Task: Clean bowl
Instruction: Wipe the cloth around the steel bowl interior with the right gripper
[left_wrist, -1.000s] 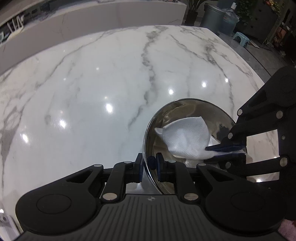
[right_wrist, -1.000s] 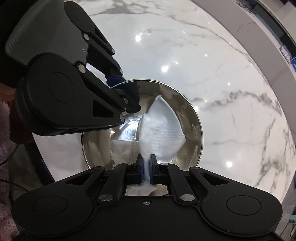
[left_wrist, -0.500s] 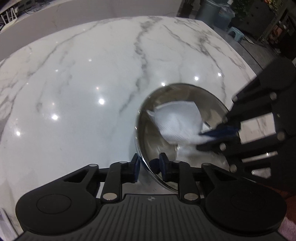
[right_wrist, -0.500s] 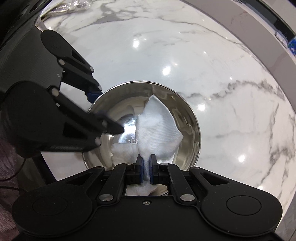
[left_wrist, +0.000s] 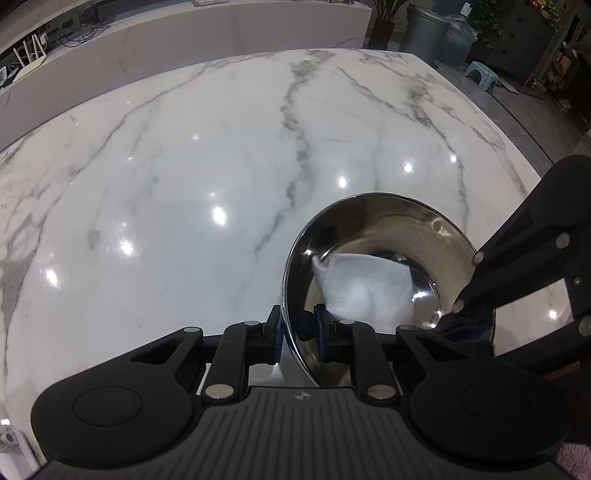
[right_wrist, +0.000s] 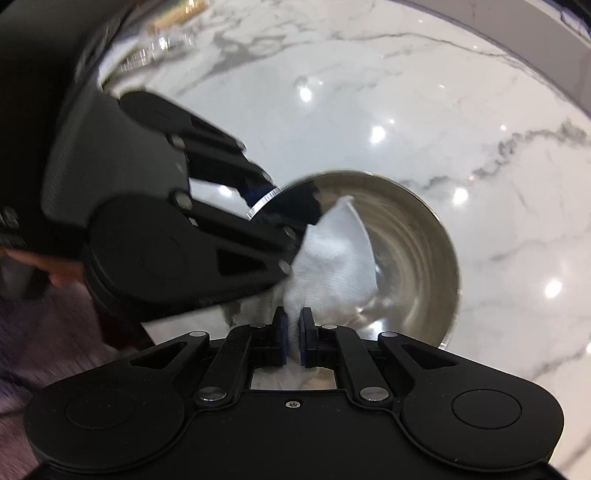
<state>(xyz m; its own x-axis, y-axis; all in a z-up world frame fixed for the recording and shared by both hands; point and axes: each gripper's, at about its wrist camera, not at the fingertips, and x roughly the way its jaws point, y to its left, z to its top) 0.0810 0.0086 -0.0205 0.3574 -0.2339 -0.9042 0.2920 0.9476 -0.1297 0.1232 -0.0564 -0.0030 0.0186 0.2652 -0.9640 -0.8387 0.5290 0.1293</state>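
Observation:
A shiny steel bowl (left_wrist: 384, 236) is tilted on edge above the white marble table. My left gripper (left_wrist: 298, 328) is shut on the bowl's near rim, one finger outside and one inside. A white cloth (left_wrist: 369, 291) lies against the bowl's inner wall. My right gripper (right_wrist: 292, 332) is shut on the cloth (right_wrist: 332, 251) and presses it inside the bowl (right_wrist: 417, 258). In the right wrist view the left gripper (right_wrist: 258, 195) clamps the bowl's left rim. In the left wrist view the right gripper's black body (left_wrist: 535, 258) reaches in from the right.
The marble table (left_wrist: 184, 166) spreads far and left of the bowl. Its right edge drops to a floor with a grey bin (left_wrist: 424, 33) and a small stool (left_wrist: 484, 74). A low wall (left_wrist: 147, 48) runs behind the table.
The bowl has been tipped up more steeply and turned in my left gripper. The cloth has slid lower and nearer along the inner wall with my right gripper.

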